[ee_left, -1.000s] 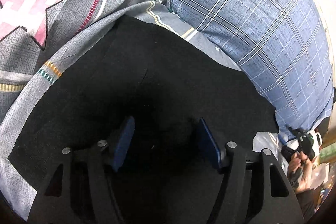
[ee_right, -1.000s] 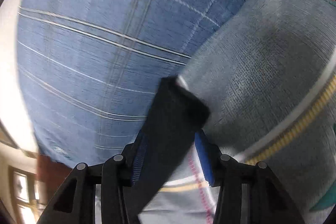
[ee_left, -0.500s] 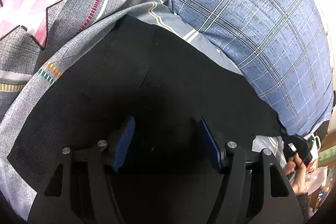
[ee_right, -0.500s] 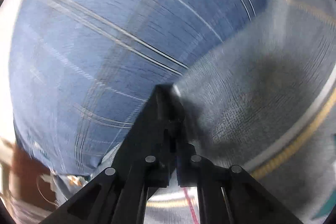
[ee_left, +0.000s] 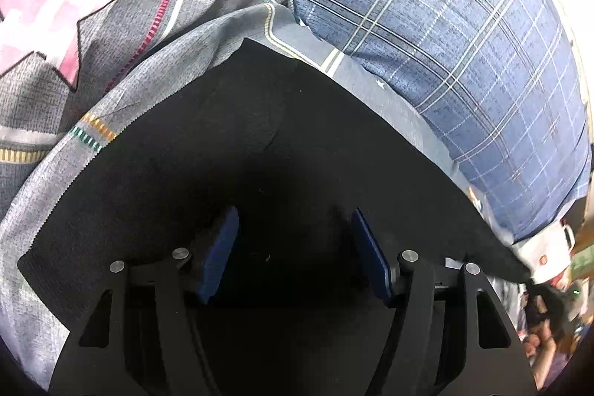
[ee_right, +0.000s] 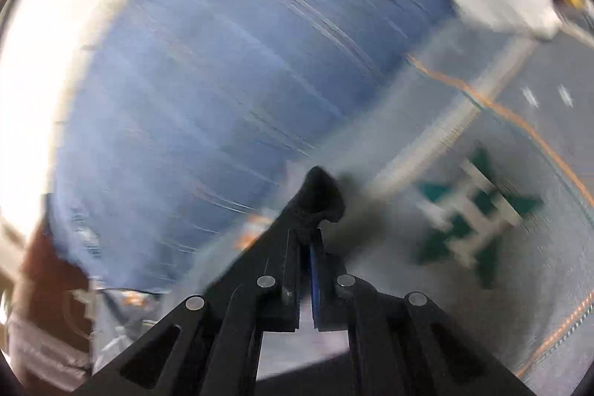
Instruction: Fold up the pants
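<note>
Pants, black and matte, lie spread on the grey bedspread, directly under and ahead of the left gripper. Their far edge comes to a soft point ahead of that gripper, with the blue plaid pillow beyond it to the right. The left gripper's blue pads stand apart over the cloth with nothing pinched between them; whether the tips rest on the fabric I cannot tell.

The right gripper is clenched on a corner of the pants: a dark tuft bunches out just past its closed tips. That view is streaked with blur, the pillow ahead and to the left, the bedspread with a green star to the right.

Judging by how it drapes and bunches, the cloth is light, limp and thin, with no stiffness of its own. It should sag from any single hold and trail behind a lifted corner. The knit looks grippy rather than slick, so a shallow pinch likely holds, though a tuft this small could slip out under a hard tug. Best holds are probably corners and hems. The left gripper would do well to pin or pinch the cloth below it so the fold line stays put.
</note>
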Motion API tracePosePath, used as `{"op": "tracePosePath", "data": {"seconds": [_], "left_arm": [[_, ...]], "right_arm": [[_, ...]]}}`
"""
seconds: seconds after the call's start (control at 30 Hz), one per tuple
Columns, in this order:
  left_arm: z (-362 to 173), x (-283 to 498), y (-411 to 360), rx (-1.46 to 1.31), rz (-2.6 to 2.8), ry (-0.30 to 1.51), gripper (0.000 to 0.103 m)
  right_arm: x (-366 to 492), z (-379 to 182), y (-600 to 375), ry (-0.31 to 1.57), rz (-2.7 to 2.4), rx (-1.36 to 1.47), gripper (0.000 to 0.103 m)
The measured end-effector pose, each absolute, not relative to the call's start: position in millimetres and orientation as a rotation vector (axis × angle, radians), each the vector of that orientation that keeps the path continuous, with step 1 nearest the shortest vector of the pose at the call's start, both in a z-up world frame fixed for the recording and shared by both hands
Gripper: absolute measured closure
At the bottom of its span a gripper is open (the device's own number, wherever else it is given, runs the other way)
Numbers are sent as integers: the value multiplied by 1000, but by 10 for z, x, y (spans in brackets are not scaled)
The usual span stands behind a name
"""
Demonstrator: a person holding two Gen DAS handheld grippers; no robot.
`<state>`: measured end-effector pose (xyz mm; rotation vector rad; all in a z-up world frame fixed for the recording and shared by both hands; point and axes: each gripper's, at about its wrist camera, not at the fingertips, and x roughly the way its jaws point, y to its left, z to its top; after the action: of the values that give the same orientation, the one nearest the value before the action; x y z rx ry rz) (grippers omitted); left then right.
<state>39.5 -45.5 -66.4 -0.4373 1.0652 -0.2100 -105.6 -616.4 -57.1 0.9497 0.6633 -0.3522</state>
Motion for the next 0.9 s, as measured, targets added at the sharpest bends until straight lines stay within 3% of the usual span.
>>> {"op": "tracePosePath", "data": {"seconds": [0.1, 0.23, 0.37, 0.4, 0.47, 0.53, 0.9], "left_arm": [[-667, 388, -471, -412, -213, 1060, 39], [-678, 401, -463, -418, -208, 1058, 39], [-679, 401, -480, -396, -209, 1056, 39], [-681, 407, -480, -395, -211, 1056, 39], [-686, 417, -490, -400, -215, 1054, 33], [-686, 414, -567, -380, -236, 1046, 24], [-699, 349, -723, -243, -206, 1012, 24]], "right_arm": [[-1176, -898, -6268, 694, -391, 1063, 99], [-1288, -633, -6123, 569, -338, 1003, 99], [-1205, -1049, -6171, 713, -352, 1033, 101], [-1289, -1094, -6208, 660, -334, 1071, 101], [-1331, -1105, -6258, 651, -327, 1126, 100], [-1374, -1075, -6250, 646, -361, 1090, 100], [-1705, -870, -6221, 662, -563, 887, 97]]}}
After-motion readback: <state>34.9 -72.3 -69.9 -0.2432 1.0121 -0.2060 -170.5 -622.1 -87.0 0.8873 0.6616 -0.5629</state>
